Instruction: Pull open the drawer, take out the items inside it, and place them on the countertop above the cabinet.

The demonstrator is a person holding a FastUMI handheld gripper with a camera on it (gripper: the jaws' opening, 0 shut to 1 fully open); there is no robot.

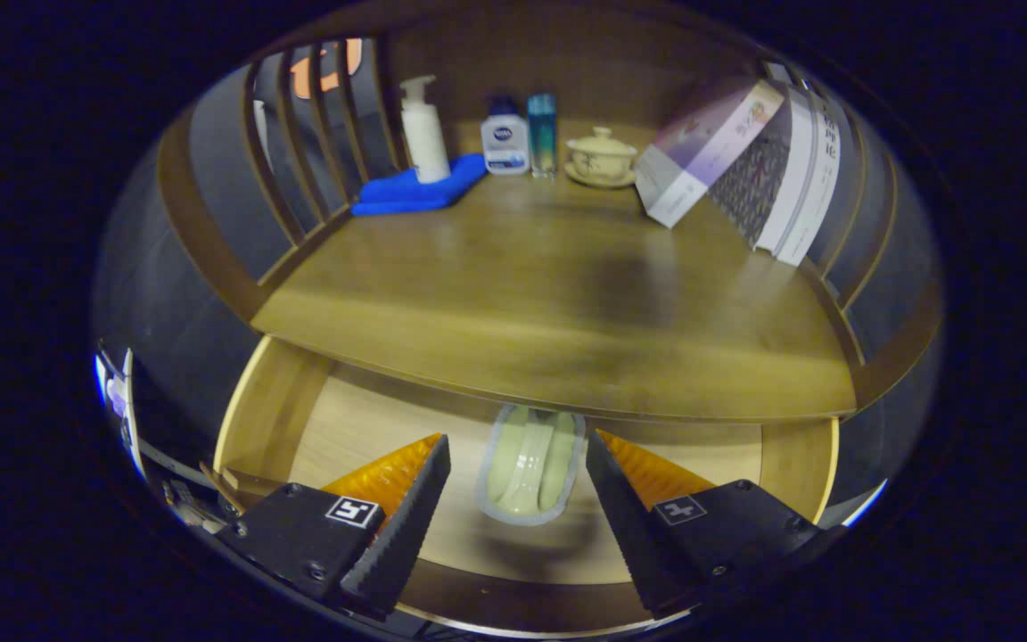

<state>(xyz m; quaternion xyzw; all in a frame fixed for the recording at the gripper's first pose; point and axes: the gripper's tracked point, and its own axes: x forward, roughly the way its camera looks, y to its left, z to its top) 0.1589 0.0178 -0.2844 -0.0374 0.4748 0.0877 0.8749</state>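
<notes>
I see the drawer pulled open below the countertop, and inside it lies one item, a pale green object with a grey rim, long and smooth, maybe ceramic or soft plastic; I cannot tell which. Its far end goes under the front edge of the countertop. It rests on the light wooden drawer floor, between my two fingers and a little beyond their tips. The gripper is wide apart and holds nothing; the fingers are black with ridged inner faces and orange sides. There is free drawer floor to the left and right of the object, up to the plain wood side walls.

Above, the countertop is darker wood with a rounded near edge, and its middle and near part are bare. At the far left lies a folded blue cloth with a white pump bottle standing by it. Next to the right stand a small white bottle with a blue cap, a slim teal bottle and a cream lidded cup on a saucer. At the far right some books lean to the right against the curved wooden slats. Similar slats close the left side.
</notes>
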